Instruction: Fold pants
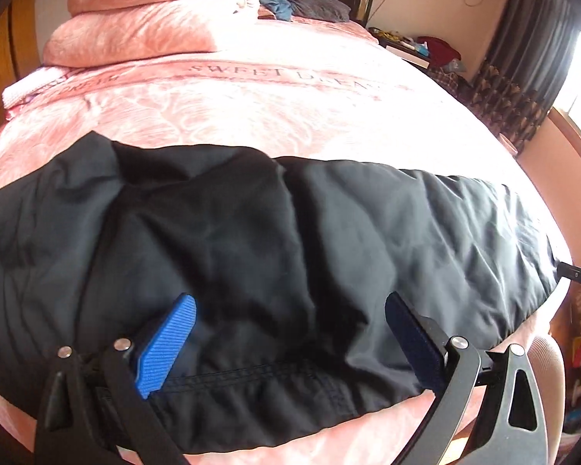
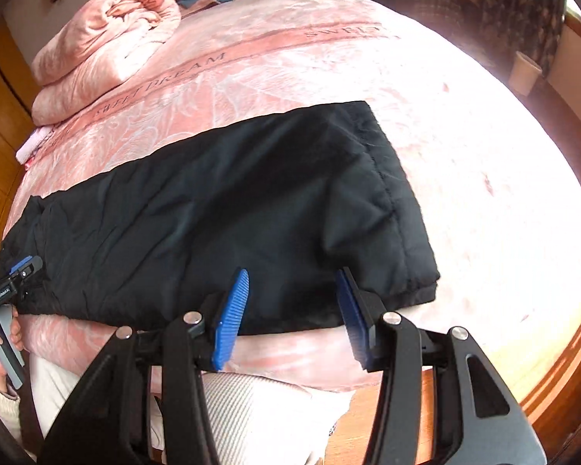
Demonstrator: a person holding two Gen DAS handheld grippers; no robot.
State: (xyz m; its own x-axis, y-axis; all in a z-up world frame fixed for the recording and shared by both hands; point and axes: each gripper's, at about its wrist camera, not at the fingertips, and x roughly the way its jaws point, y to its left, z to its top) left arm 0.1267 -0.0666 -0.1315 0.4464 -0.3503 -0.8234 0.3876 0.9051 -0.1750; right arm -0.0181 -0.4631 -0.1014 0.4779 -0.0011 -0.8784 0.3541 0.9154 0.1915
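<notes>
While both grippers hovered with fingers apart, your pants (image 2: 213,209) lay flat on the bed (image 2: 484,155). You needed each gripper, left (image 1: 290,333) and right (image 2: 294,310), biting both layers squarely

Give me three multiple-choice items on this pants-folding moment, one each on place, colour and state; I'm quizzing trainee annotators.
1. Where do the black quilted pants lie?
A. on the pink patterned bedspread
B. on a wooden floor
C. over a chair

2. What colour are the ribbed finger pads?
A. red
B. blue
C. green

3. How do the jaws of the right gripper stand?
A. shut on the pants
B. shut on nothing
C. open

Answers: 1 A, the pants lie spread flat on the bedspread; 2 B, both views show blue pads; 3 C, the fingers stand apart with nothing pinched between them.
</notes>
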